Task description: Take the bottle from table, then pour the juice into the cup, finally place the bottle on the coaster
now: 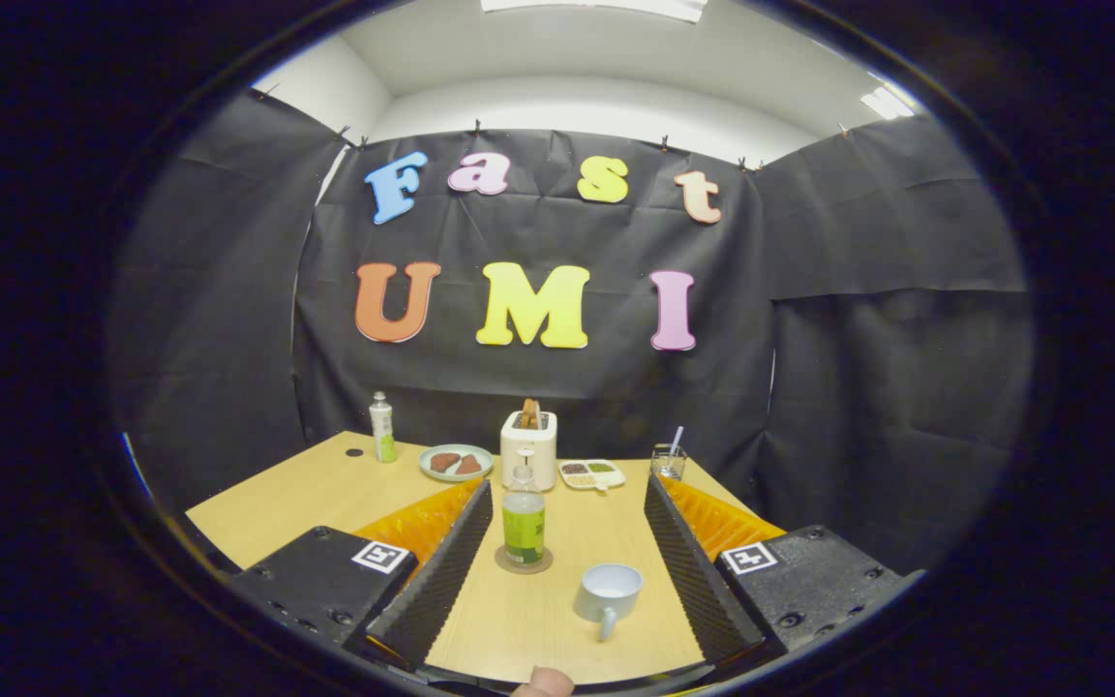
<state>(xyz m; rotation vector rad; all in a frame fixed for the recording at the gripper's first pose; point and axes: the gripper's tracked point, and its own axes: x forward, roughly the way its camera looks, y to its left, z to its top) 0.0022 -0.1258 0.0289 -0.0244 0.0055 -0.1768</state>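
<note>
Gripper view: bottle with green label, upright on round coaster, between the fingers of the tongs, nearer the left one, touching neither. Cup, pale, handled, on bench just right of coaster, likewise between the fingers. Tongs spread wide, holding nothing. Beyond bottle: toaster with bread in slot; plate bearing two brown pieces to its left; divided snack tray and glass with straw to its right. Second bottle at far left bench corner. Fingertip at near bench edge.
</note>
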